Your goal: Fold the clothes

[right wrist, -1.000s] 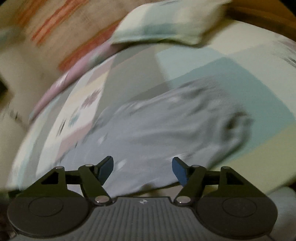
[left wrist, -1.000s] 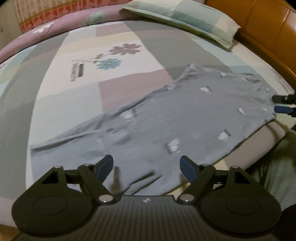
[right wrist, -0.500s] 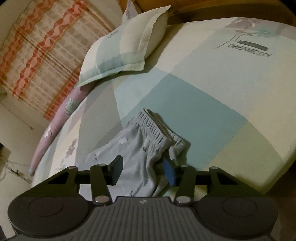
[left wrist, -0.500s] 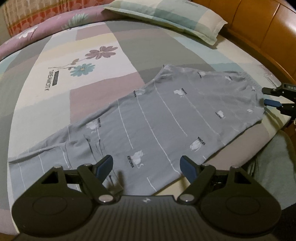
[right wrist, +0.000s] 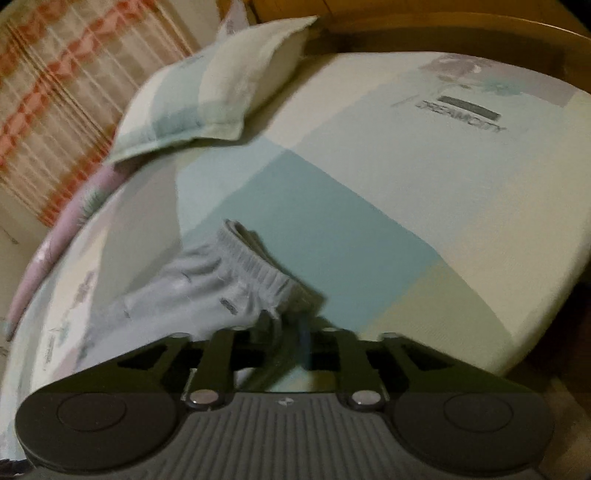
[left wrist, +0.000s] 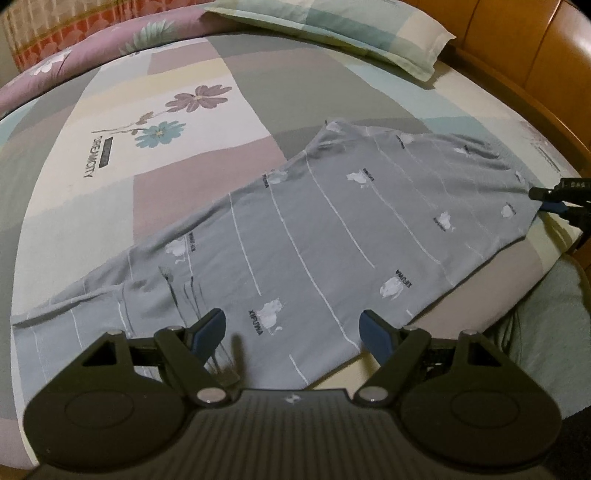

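Observation:
Grey printed pants (left wrist: 332, 229) lie flat and stretched diagonally across the bed, legs toward the lower left, waistband at the right. My left gripper (left wrist: 293, 334) is open and empty just above the pants near the bed's front edge. My right gripper (right wrist: 290, 332) is shut on the near corner of the elastic waistband (right wrist: 258, 266). It also shows in the left wrist view (left wrist: 546, 201) at the pants' right corner.
The patchwork bedsheet (left wrist: 155, 110) covers the bed. A pillow (left wrist: 332, 29) lies at the head, also in the right wrist view (right wrist: 207, 92). A wooden headboard (left wrist: 535, 55) runs along the right. A curtain (right wrist: 55, 103) hangs behind.
My right gripper has closed from open onto the waistband corner. My left gripper has stayed open over the pants, with the view shifting slightly.

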### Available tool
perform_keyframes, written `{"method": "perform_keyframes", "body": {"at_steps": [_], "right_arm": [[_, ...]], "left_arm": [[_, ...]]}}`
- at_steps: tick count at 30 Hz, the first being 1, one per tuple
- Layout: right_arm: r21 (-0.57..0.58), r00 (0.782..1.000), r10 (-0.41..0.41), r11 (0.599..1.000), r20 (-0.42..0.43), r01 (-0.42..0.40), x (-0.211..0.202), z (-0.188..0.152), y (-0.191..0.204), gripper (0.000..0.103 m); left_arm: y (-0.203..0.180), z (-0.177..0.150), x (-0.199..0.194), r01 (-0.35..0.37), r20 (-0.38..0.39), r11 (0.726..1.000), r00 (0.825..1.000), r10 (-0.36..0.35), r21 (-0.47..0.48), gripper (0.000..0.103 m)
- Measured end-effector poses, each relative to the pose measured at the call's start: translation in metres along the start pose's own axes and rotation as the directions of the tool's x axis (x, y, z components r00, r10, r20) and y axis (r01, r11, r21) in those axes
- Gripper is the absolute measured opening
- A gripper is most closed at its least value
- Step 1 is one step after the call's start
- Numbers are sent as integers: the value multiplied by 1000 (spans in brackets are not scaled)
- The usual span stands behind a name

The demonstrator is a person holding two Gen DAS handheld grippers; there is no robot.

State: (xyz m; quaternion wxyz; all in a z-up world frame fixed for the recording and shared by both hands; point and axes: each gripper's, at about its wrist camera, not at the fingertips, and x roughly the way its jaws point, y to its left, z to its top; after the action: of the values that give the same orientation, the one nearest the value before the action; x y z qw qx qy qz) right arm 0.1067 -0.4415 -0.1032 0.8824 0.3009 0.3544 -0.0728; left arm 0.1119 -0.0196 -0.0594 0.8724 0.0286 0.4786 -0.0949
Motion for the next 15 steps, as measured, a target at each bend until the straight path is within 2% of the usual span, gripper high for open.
{"method": "perform_keyframes", "body": {"at_steps": [2,6,8,12,15], "right_arm": [[-15,999,-13,1000,51,14,-12,1,8,35],[-151,990,-12,988,142,33,-19,10,37,35],[-198,990,29,980,140,-1,-10,18,50,35],[-222,994,101,971,42,-89,32,34,65,35],[-246,998,61,968,-1,-60,63,39,67,31]], "left_arm": [[1,0,-1,3,4,1000,1000,-3,-3,80],[3,0,-2,0,4,1000,1000,1,-11,81],[3,0,-1,-1,1,1000,1000,1,-14,81],[3,0,2,4,-6,1000,1000,-4,-13,81],[4,0,4,2,-12,1000,1000,-2,-21,81]]}}
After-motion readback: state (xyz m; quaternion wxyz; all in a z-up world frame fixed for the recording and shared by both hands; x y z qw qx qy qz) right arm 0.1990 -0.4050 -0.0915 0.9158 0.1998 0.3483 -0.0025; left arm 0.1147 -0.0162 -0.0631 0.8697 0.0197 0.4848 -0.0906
